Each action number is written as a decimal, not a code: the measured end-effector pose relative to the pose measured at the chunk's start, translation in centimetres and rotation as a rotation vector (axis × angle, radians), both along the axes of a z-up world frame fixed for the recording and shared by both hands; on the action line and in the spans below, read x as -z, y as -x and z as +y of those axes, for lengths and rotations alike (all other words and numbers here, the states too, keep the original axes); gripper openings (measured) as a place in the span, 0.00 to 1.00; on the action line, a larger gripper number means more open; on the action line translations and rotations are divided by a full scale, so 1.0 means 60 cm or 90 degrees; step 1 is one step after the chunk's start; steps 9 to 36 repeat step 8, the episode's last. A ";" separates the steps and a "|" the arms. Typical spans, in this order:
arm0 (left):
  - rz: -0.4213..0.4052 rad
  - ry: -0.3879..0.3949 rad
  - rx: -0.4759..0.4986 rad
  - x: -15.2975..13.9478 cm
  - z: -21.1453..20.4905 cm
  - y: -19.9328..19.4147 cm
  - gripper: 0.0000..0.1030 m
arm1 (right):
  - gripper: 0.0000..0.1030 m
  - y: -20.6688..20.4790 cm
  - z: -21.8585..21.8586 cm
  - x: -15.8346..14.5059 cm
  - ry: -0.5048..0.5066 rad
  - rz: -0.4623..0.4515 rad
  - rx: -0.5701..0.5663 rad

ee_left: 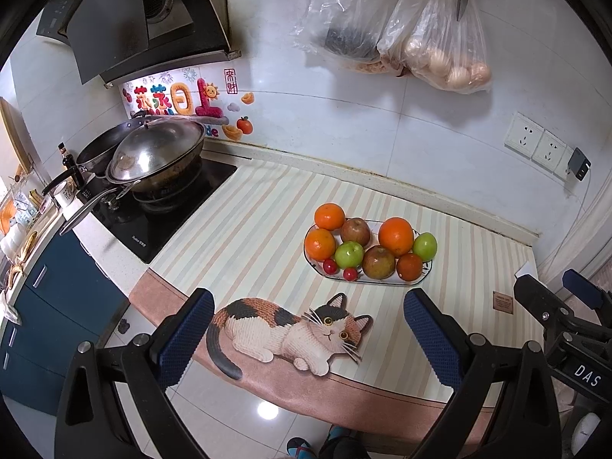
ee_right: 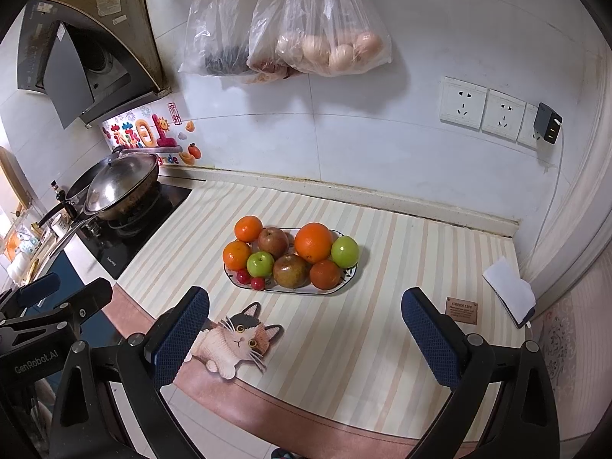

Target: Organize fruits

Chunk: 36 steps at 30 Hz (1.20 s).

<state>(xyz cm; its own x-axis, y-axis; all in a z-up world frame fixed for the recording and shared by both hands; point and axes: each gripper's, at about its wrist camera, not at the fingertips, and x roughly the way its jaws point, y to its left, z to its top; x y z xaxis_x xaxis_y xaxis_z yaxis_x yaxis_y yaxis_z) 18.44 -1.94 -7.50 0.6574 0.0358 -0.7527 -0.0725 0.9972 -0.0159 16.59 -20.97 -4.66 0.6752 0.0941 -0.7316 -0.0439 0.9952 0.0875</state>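
While both the left gripper (ee_left: 310, 329) and right gripper (ee_right: 306, 325) gape wide and empty, the fruit plate (ee_right: 346, 281) lies lengthwise along the counter's back edge, near a "GREEN LIFE" tag (ee_right: 461, 310).

Kitchen counter surroundings

A lidded steel wok (ee_left: 160, 157) sits on the black glass hob (ee_left: 160, 210) at left; clear plastic bags of eggs (ee_right: 329, 49) hang upper centre, white wall sockets (ee_right: 482, 109) at right, and a striped cat-print mat (ee_right: 344, 329) covers the counter.
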 end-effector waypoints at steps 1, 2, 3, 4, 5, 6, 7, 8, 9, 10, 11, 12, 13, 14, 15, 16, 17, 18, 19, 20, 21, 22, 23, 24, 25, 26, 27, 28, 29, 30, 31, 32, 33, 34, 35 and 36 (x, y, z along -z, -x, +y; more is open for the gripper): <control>-0.001 0.000 0.000 0.000 0.000 0.000 0.99 | 1.00 0.000 0.000 0.000 0.000 0.000 0.000; 0.000 0.000 0.001 0.000 0.000 0.000 0.99 | 1.00 0.000 0.000 0.000 0.000 0.000 0.000; 0.000 0.000 0.001 0.000 0.000 0.000 0.99 | 1.00 0.000 0.000 0.000 0.000 0.001 0.000; 0.000 0.000 0.001 0.000 0.000 0.000 0.99 | 1.00 0.000 0.000 0.000 0.000 0.001 0.000; -0.001 -0.001 0.000 0.000 0.000 0.000 0.99 | 1.00 0.000 0.000 0.000 0.001 0.001 0.000; -0.002 0.000 0.000 0.000 0.000 0.001 0.99 | 1.00 0.000 0.001 0.000 0.000 0.001 -0.001; -0.004 -0.001 0.000 0.000 0.000 0.001 0.99 | 1.00 0.002 0.000 -0.001 -0.001 0.001 0.000; -0.007 -0.002 0.000 -0.001 -0.001 0.002 0.99 | 1.00 0.004 0.001 -0.001 -0.001 0.001 0.001; -0.007 -0.002 0.000 -0.001 -0.001 0.002 0.99 | 1.00 0.004 0.001 -0.001 -0.001 0.001 0.001; -0.007 -0.002 0.000 -0.001 -0.001 0.002 0.99 | 1.00 0.004 0.001 -0.001 -0.001 0.001 0.001; -0.007 -0.002 0.000 -0.001 -0.001 0.002 0.99 | 1.00 0.004 0.001 -0.001 -0.001 0.001 0.001; -0.007 -0.002 0.000 -0.001 -0.001 0.002 0.99 | 1.00 0.004 0.001 -0.001 -0.001 0.001 0.001; -0.007 -0.002 0.000 -0.001 -0.001 0.002 0.99 | 1.00 0.004 0.001 -0.001 -0.001 0.001 0.001; -0.007 -0.002 0.000 -0.001 -0.001 0.002 0.99 | 1.00 0.004 0.001 -0.001 -0.001 0.001 0.001; -0.007 -0.002 0.000 -0.001 -0.001 0.002 0.99 | 1.00 0.004 0.001 -0.001 -0.001 0.001 0.001; -0.007 -0.002 0.000 -0.001 -0.001 0.002 0.99 | 1.00 0.004 0.001 -0.001 -0.001 0.001 0.001; -0.007 -0.002 0.000 -0.001 -0.001 0.002 0.99 | 1.00 0.004 0.001 -0.001 -0.001 0.001 0.001; -0.007 -0.002 0.000 -0.001 -0.001 0.002 0.99 | 1.00 0.004 0.001 -0.001 -0.001 0.001 0.001; -0.007 -0.002 0.000 -0.001 -0.001 0.002 0.99 | 1.00 0.004 0.001 -0.001 -0.001 0.001 0.001; -0.007 -0.002 0.000 -0.001 -0.001 0.002 0.99 | 1.00 0.004 0.001 -0.001 -0.001 0.001 0.001; -0.007 -0.002 0.000 -0.001 -0.001 0.002 0.99 | 1.00 0.004 0.001 -0.001 -0.001 0.001 0.001; -0.007 -0.002 0.000 -0.001 -0.001 0.002 0.99 | 1.00 0.004 0.001 -0.001 -0.001 0.001 0.001; -0.007 -0.002 0.000 -0.001 -0.001 0.002 0.99 | 1.00 0.004 0.001 -0.001 -0.001 0.001 0.001; -0.007 -0.002 0.000 -0.001 -0.001 0.002 0.99 | 1.00 0.004 0.001 -0.001 -0.001 0.001 0.001; -0.007 -0.002 0.000 -0.001 -0.001 0.002 0.99 | 1.00 0.004 0.001 -0.001 -0.001 0.001 0.001; -0.007 -0.002 0.000 -0.001 -0.001 0.002 0.99 | 1.00 0.004 0.001 -0.001 -0.001 0.001 0.001; -0.007 -0.002 0.000 -0.001 -0.001 0.002 0.99 | 1.00 0.004 0.001 -0.001 -0.001 0.001 0.001; -0.007 -0.002 0.000 -0.001 -0.001 0.002 0.99 | 1.00 0.004 0.001 -0.001 -0.001 0.001 0.001; -0.007 -0.002 0.000 -0.001 -0.001 0.002 0.99 | 1.00 0.004 0.001 -0.001 -0.001 0.001 0.001; -0.007 -0.002 0.000 -0.001 -0.001 0.002 0.99 | 1.00 0.004 0.001 -0.001 -0.001 0.001 0.001; -0.007 -0.002 0.000 -0.001 -0.001 0.002 0.99 | 1.00 0.004 0.001 -0.001 -0.001 0.001 0.001; -0.007 -0.002 0.000 -0.001 -0.001 0.002 0.99 | 1.00 0.004 0.001 -0.001 -0.001 0.001 0.001; -0.007 -0.002 0.000 -0.001 -0.001 0.002 0.99 | 1.00 0.004 0.001 -0.001 -0.001 0.001 0.001; -0.007 -0.002 0.000 -0.001 -0.001 0.002 0.99 | 1.00 0.004 0.001 -0.001 -0.001 0.001 0.001; -0.007 -0.002 0.000 -0.001 -0.001 0.002 0.99 | 1.00 0.004 0.001 -0.001 -0.001 0.001 0.001; -0.007 -0.002 0.000 -0.001 -0.001 0.002 0.99 | 1.00 0.004 0.001 -0.001 -0.001 0.001 0.001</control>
